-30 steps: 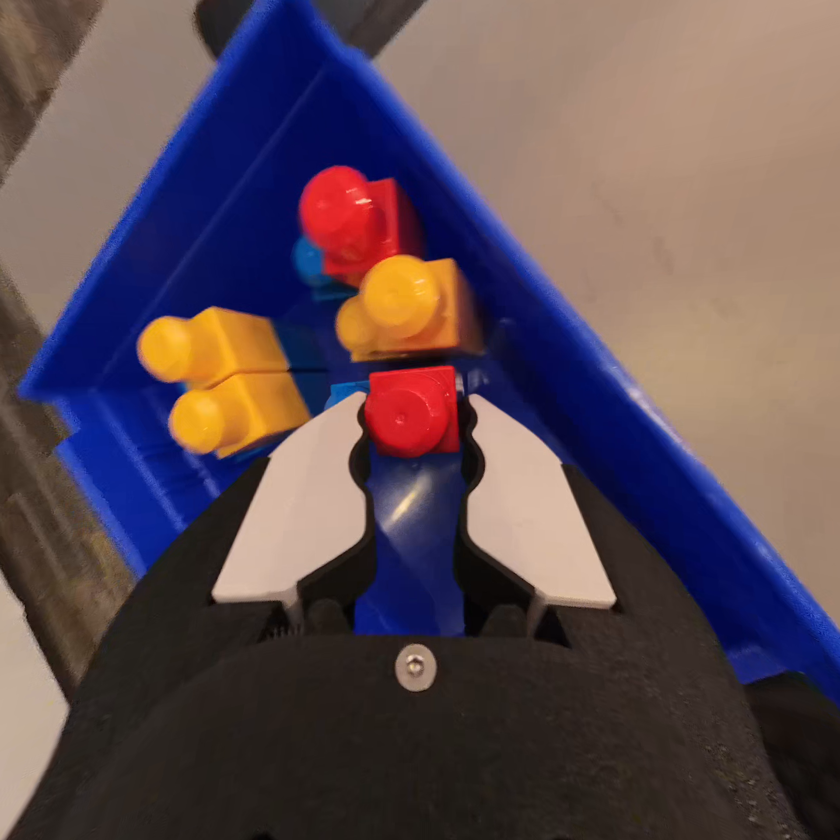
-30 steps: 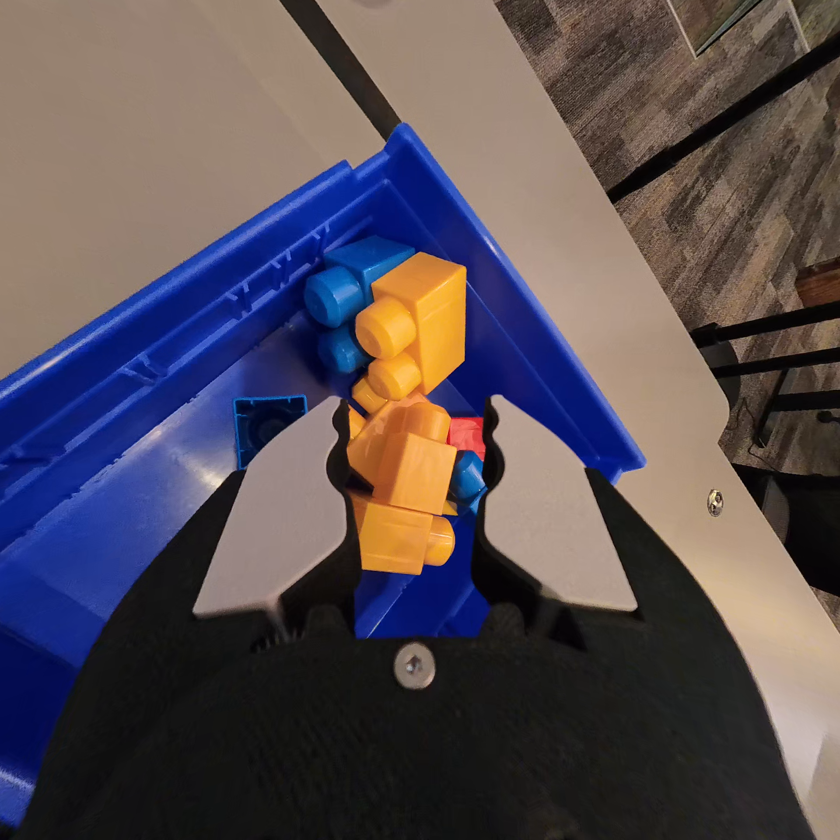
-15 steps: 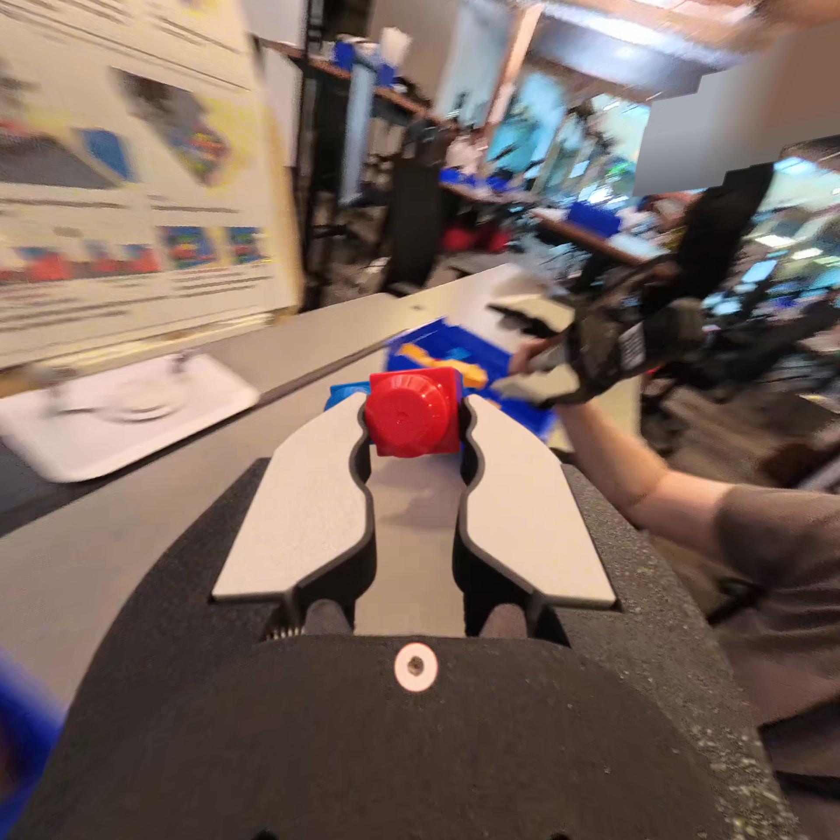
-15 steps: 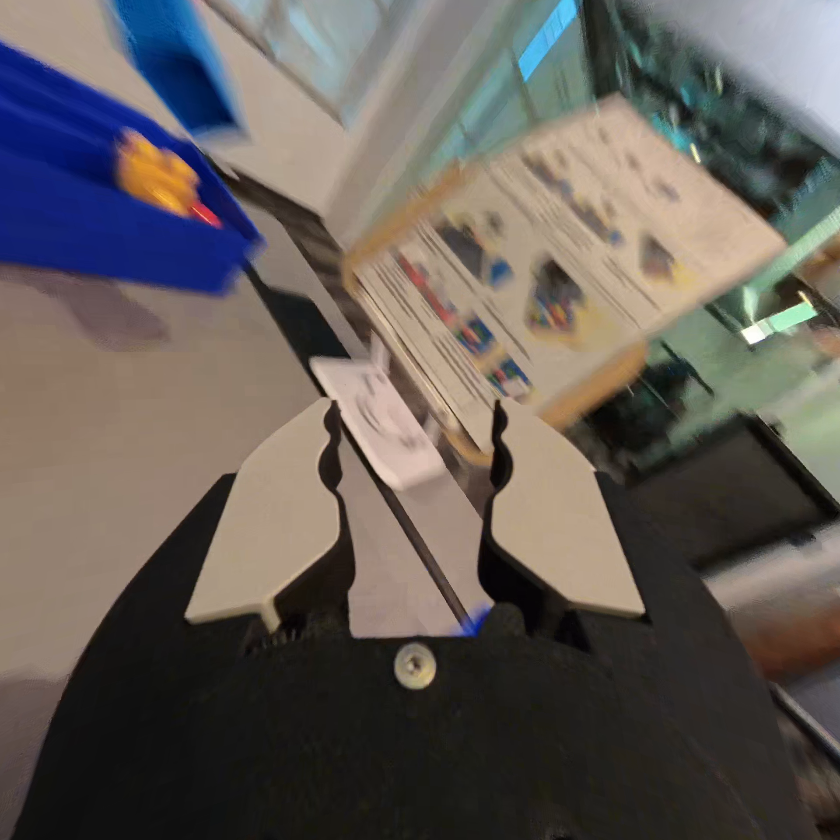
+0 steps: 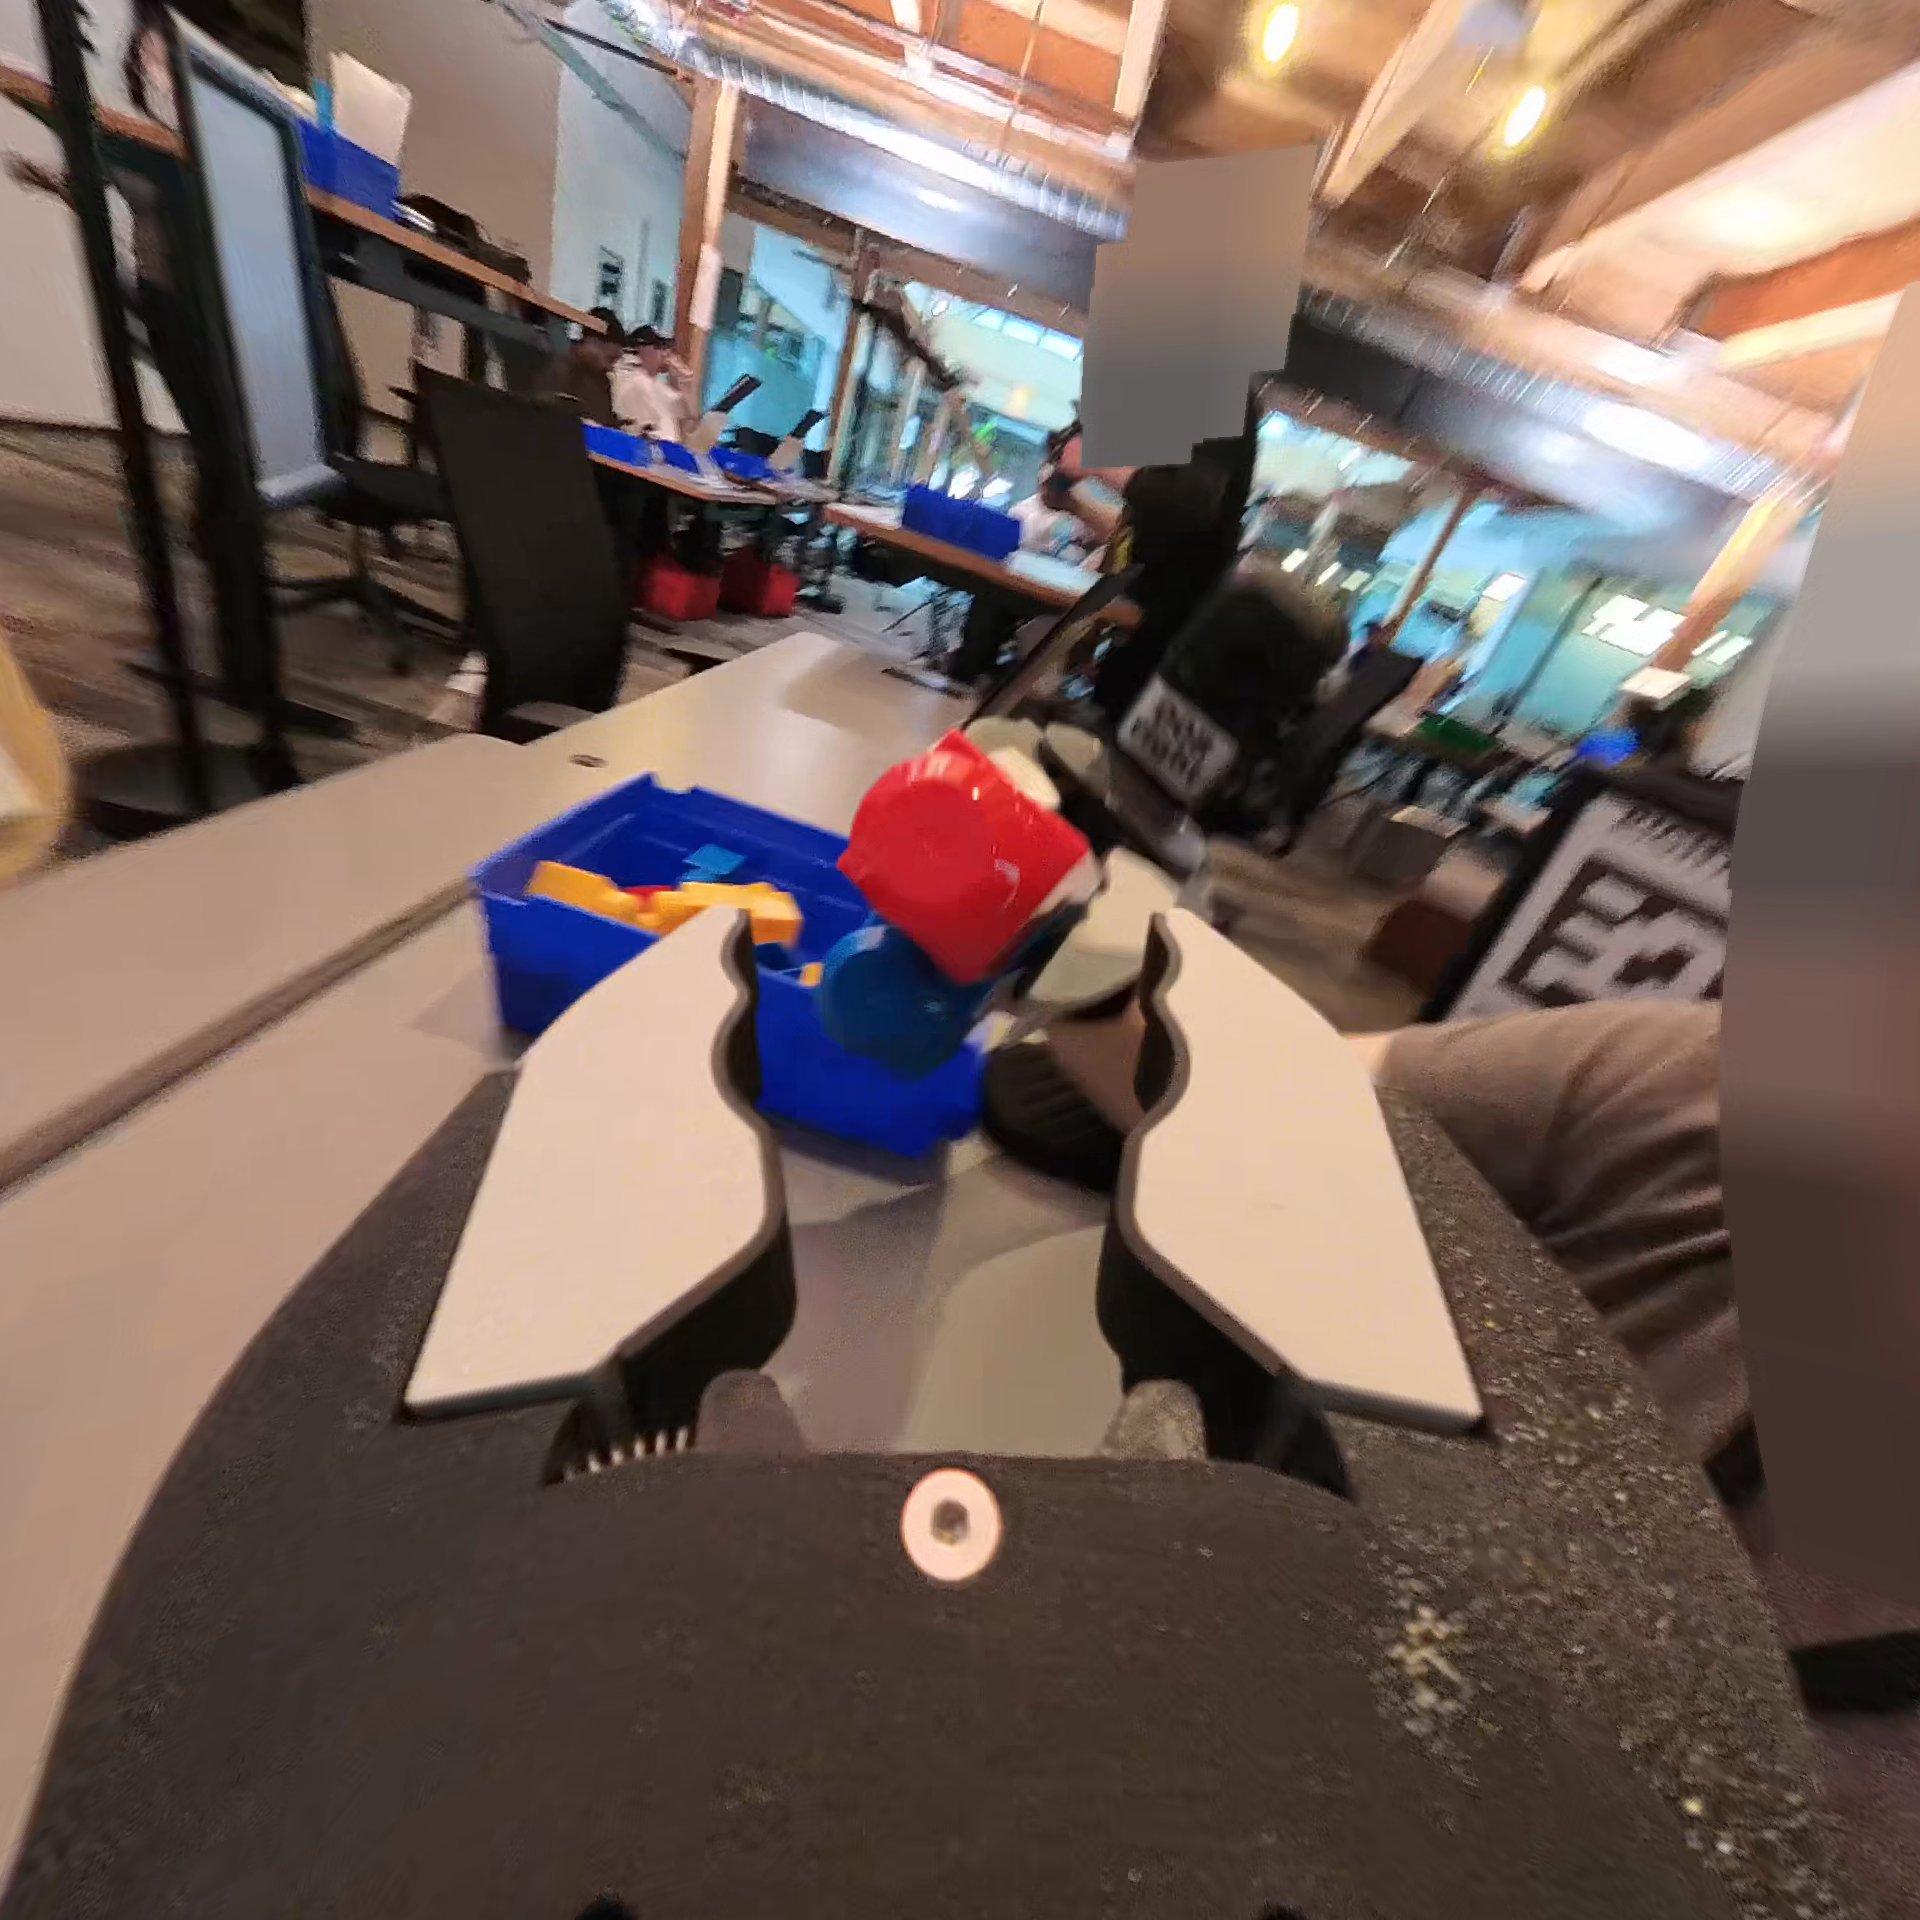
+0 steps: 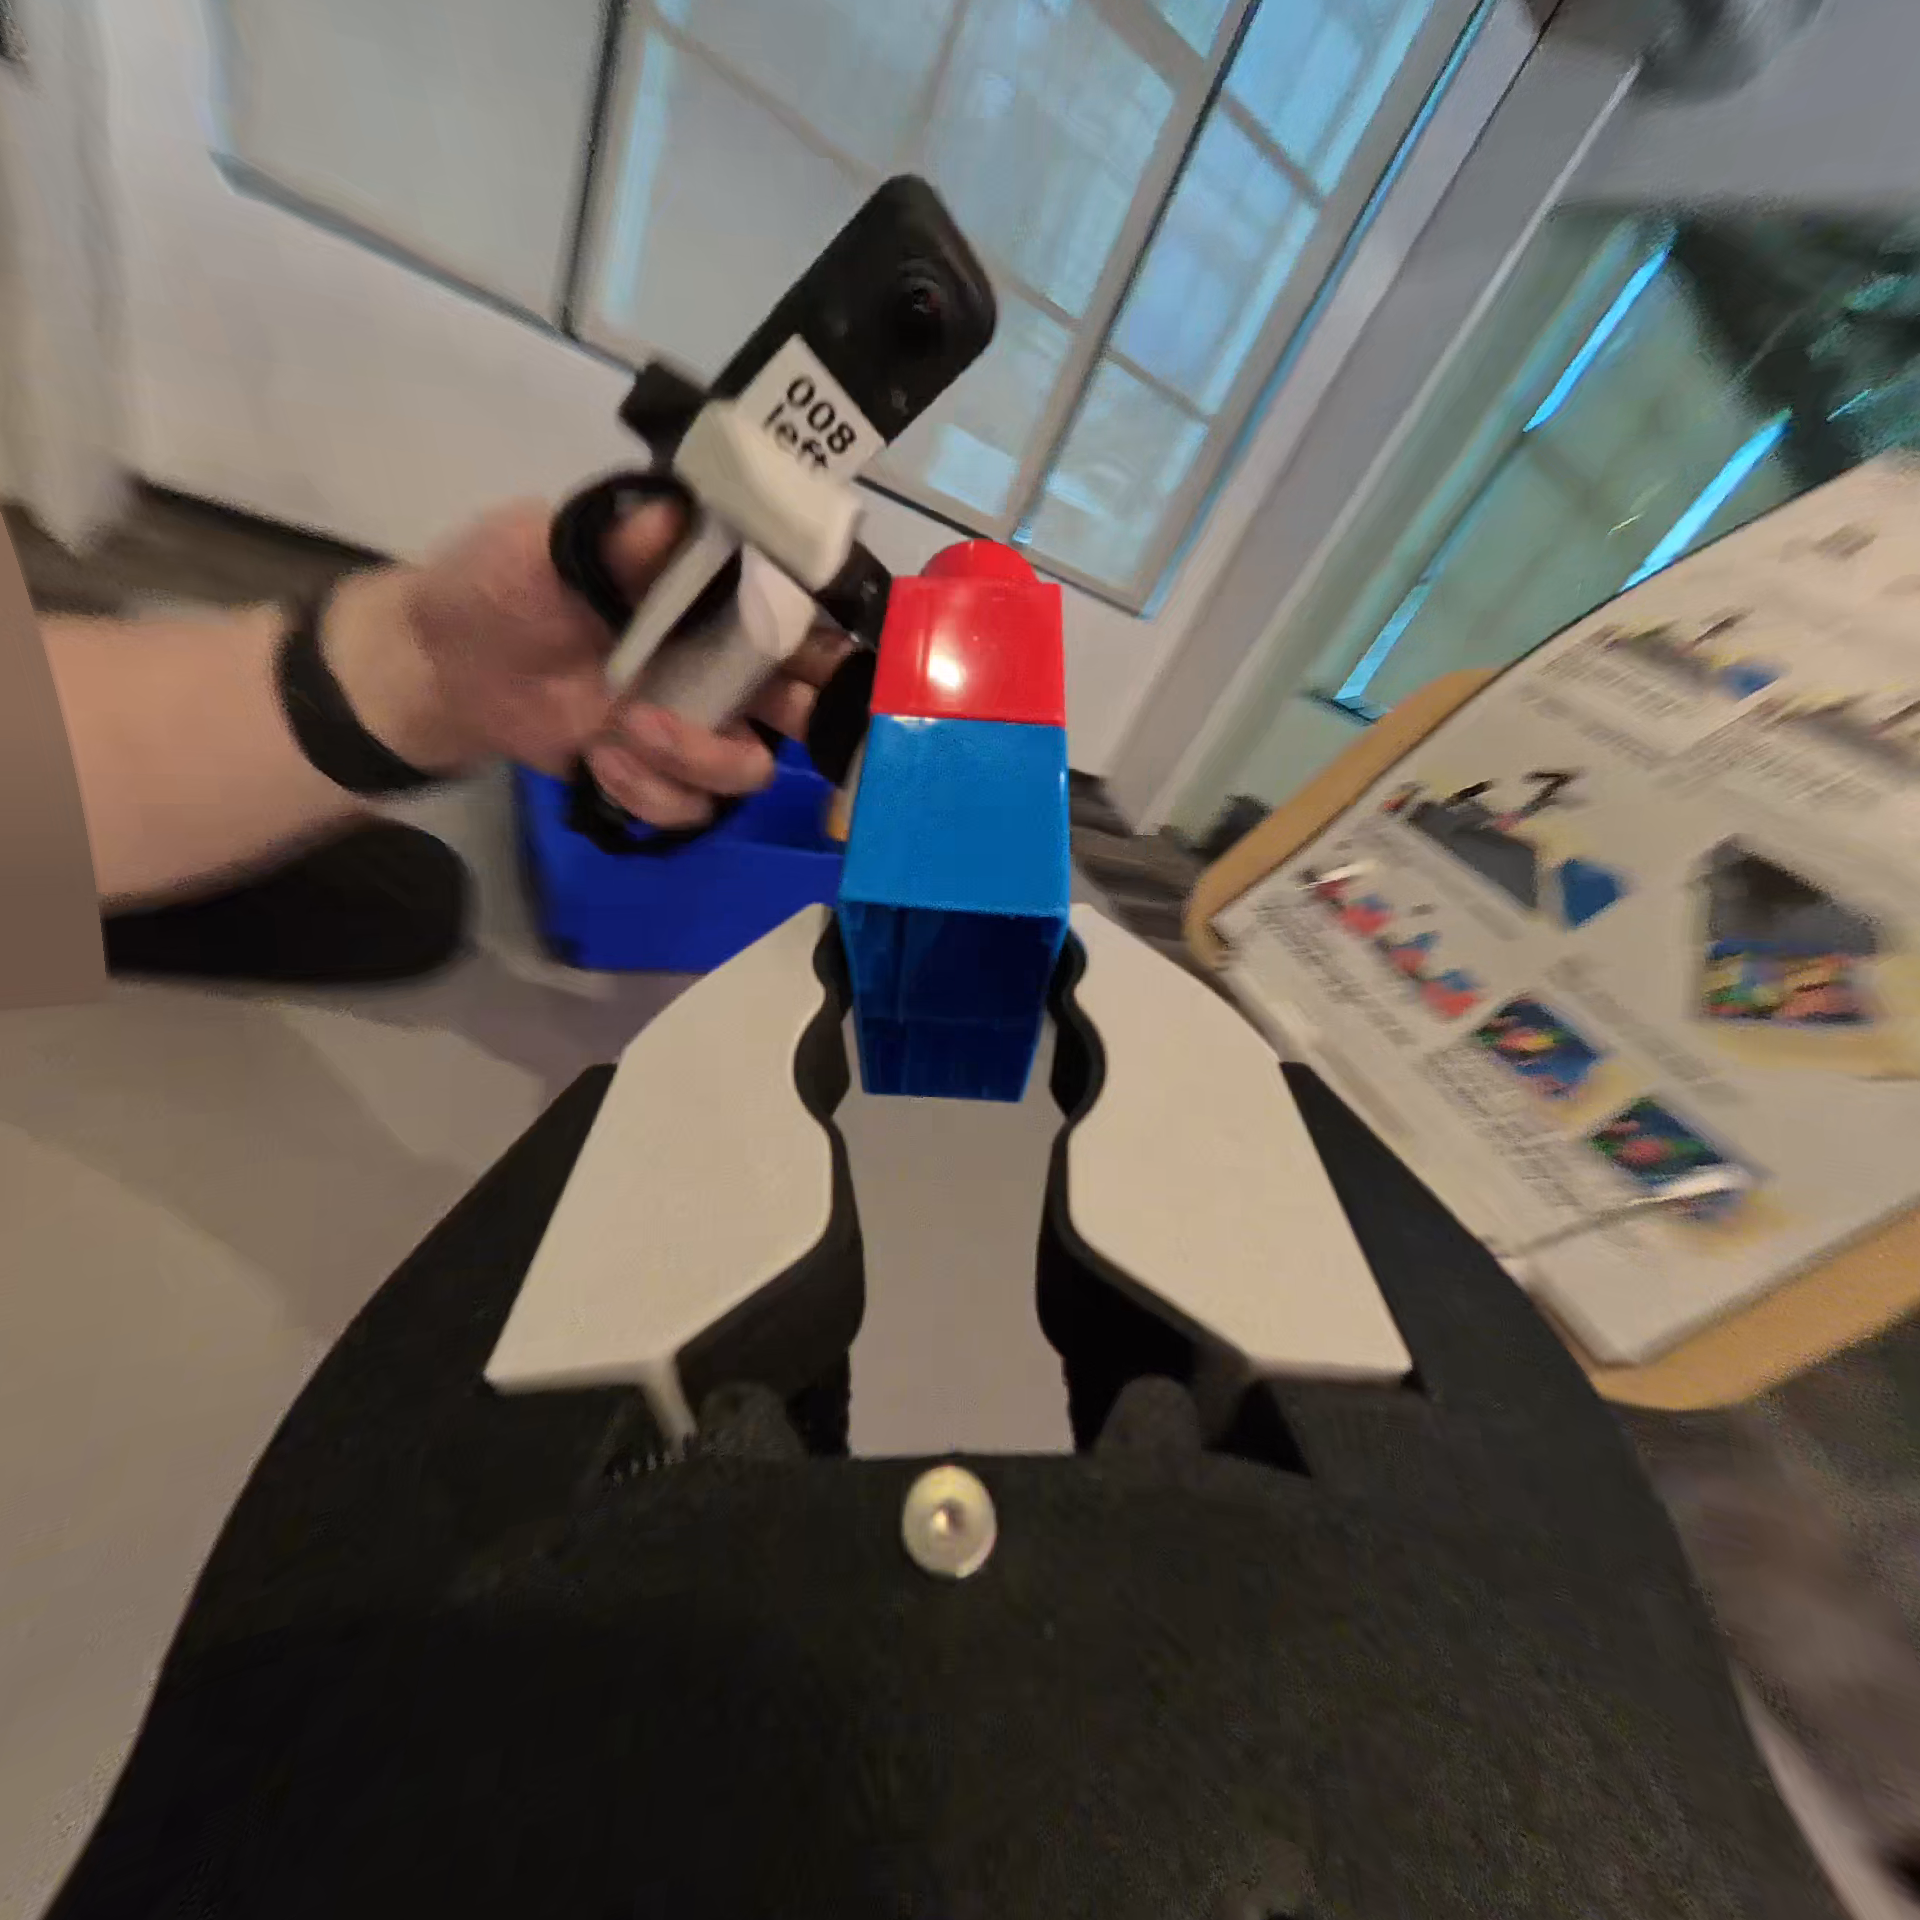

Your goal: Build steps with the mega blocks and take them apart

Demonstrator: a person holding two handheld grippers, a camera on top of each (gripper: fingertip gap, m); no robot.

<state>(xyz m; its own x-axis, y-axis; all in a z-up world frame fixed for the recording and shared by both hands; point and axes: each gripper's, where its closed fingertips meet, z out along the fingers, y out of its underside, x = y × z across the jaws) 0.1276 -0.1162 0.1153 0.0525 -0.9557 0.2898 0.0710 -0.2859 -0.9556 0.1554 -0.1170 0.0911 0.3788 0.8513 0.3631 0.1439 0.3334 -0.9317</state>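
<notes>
A red block (image 6: 966,655) sits pressed on top of a blue block (image 6: 951,831). My right gripper (image 6: 948,925) is shut on the blue block's lower part and holds the pair up in the air. My left gripper (image 5: 945,925) is open and empty. It faces the same red block (image 5: 961,873) and blue block (image 5: 894,1003), which hang just beyond its fingertips. The right gripper's fingers (image 5: 1096,935) show behind the pair. In the right wrist view a hand holds the left gripper (image 6: 758,499) just left of the stack.
A blue bin (image 5: 582,966) with yellow, red and blue blocks stands on the grey table (image 5: 208,935); it also shows behind the hand in the right wrist view (image 6: 675,914). A poster board (image 6: 1558,987) lies at the right. Chairs, tables and people are in the background. My right fingertips sit around 5 centimeters from my left ones.
Both grippers came up out of the bin. My left gripper carried the red-on-blue pair, then opened and let go. My right gripper, open before, has shut on the blue block.
</notes>
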